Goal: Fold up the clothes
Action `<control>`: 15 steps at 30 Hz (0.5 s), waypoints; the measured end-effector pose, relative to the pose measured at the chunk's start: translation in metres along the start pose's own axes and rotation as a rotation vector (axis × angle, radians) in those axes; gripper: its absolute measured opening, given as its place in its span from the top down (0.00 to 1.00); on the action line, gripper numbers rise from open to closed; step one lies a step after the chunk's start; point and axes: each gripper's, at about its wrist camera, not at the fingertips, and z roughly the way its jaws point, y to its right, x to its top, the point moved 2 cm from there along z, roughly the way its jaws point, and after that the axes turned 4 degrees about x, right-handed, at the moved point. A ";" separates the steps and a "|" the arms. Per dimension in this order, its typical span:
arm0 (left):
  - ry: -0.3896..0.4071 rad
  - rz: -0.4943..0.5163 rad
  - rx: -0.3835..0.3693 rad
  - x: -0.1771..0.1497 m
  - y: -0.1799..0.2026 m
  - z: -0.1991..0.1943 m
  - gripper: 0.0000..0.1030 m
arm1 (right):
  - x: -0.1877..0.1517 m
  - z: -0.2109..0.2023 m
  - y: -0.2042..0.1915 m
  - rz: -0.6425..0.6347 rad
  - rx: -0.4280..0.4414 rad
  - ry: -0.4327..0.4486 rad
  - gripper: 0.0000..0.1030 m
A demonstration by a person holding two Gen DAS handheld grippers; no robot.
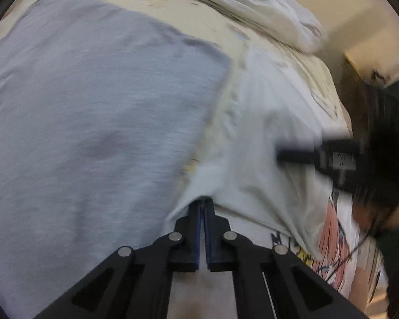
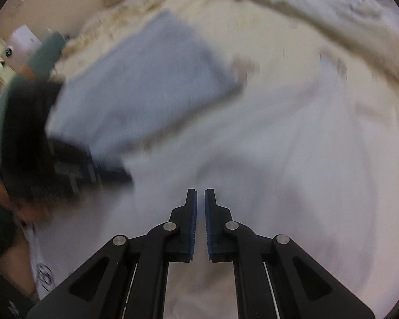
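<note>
A white T-shirt [image 1: 266,138] with a pink and black cartoon print lies on the bed, right of a folded grey garment [image 1: 93,106]. My left gripper [image 1: 202,202] is shut on a pinched fold of the white shirt's edge. My right gripper [image 2: 200,194] hovers over the white shirt [image 2: 279,159] with its jaws nearly closed and a thin gap between the pads; nothing shows between them. Each gripper shows blurred in the other's view, the right one in the left wrist view [image 1: 332,159] and the left one in the right wrist view [image 2: 93,170]. The grey garment [image 2: 135,85] lies at upper left in the right wrist view.
A cream bedsheet [image 1: 188,13] covers the bed. A rumpled white duvet [image 1: 266,8] lies along the far side. The person's dark hair and head [image 1: 385,159] sit at the right edge of the bed. A beige wall [image 2: 53,8] stands behind.
</note>
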 end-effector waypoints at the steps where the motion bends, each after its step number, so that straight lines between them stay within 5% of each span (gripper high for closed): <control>1: 0.018 -0.021 -0.010 0.004 -0.005 -0.004 0.96 | -0.010 -0.001 -0.001 0.011 -0.018 0.001 0.93; 5: 0.103 0.007 -0.147 0.012 0.011 -0.027 0.92 | -0.040 -0.020 -0.019 0.039 -0.023 0.063 0.91; 9: 0.026 0.056 -0.126 0.000 0.014 0.010 0.90 | -0.062 -0.031 -0.040 0.045 -0.041 0.100 0.91; 15: 0.039 0.018 -0.018 -0.005 -0.006 0.009 0.97 | -0.077 -0.023 -0.003 0.047 -0.305 0.053 1.00</control>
